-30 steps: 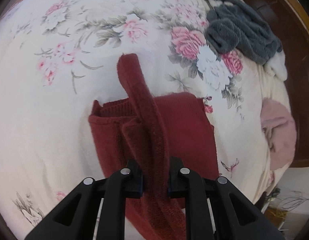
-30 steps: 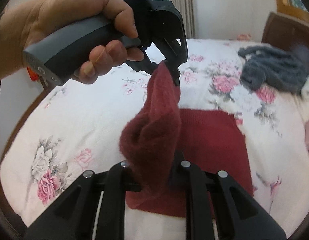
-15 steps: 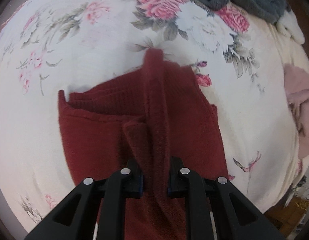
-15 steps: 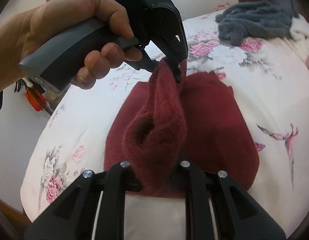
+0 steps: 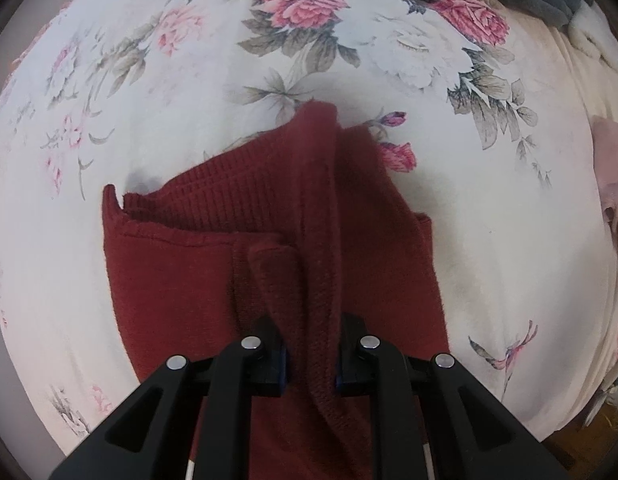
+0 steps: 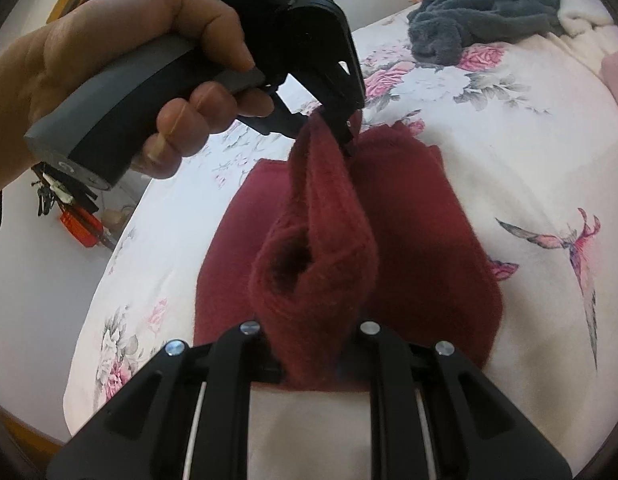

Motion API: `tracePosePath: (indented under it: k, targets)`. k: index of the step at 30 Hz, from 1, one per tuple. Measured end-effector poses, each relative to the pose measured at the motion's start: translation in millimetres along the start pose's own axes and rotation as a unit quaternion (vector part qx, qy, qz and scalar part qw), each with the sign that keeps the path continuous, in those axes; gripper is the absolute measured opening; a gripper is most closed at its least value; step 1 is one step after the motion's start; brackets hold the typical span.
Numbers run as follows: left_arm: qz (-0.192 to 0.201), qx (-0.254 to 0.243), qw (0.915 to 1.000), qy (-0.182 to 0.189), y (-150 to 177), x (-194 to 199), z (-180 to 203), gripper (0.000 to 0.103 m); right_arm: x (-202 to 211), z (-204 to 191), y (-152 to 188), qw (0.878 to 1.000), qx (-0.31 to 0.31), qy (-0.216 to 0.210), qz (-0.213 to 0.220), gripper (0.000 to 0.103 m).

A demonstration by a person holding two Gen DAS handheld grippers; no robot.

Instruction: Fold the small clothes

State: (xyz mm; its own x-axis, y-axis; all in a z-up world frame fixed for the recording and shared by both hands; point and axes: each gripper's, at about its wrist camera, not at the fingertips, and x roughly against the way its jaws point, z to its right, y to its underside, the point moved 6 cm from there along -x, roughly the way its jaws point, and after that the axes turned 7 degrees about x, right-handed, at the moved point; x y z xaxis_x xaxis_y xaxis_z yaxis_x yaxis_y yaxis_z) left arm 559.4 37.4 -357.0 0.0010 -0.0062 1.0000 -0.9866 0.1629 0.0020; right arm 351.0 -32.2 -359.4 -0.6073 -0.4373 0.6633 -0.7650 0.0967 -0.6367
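The dark red knit sweater (image 5: 197, 280) lies partly folded on the floral bedsheet (image 5: 149, 80), one sleeve lifted off it. The left claw (image 5: 309, 354) is narrowed on one end of that sleeve, and the right claw (image 6: 309, 344) is narrowed on the bunched cuff end. A hand (image 6: 121, 80) grips the left tool's handle. Compared with a second ago, both claws sit lower and closer to the sweater's body. A grey fleece garment (image 6: 481, 8) lies well apart, near a pink one (image 5: 613, 184).
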Motion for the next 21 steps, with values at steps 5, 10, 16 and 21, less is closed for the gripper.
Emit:
tracePosePath:
  k: [5, 10, 16, 21]
  targets:
    - [0.003, -0.002, 0.9999, -0.012, 2, 0, 7, 0.016, 0, 6, 1, 1.000, -0.006, 0.000, -0.001, 0.014]
    - [0.002, -0.006, 0.9998, -0.020, 2, -4, 12, 0.016, -1, 9, 2, 1.000, -0.009, 0.000, -0.004, 0.014]
    - [0.001, -0.008, 0.9995, -0.030, 4, -11, 17, 0.016, -2, 16, 5, 1.000, -0.026, -0.011, -0.011, 0.014]
    - [-0.001, -0.002, 0.9990, -0.044, 2, -14, 21, 0.016, -2, 21, 7, 0.999, -0.030, -0.008, -0.013, 0.014]
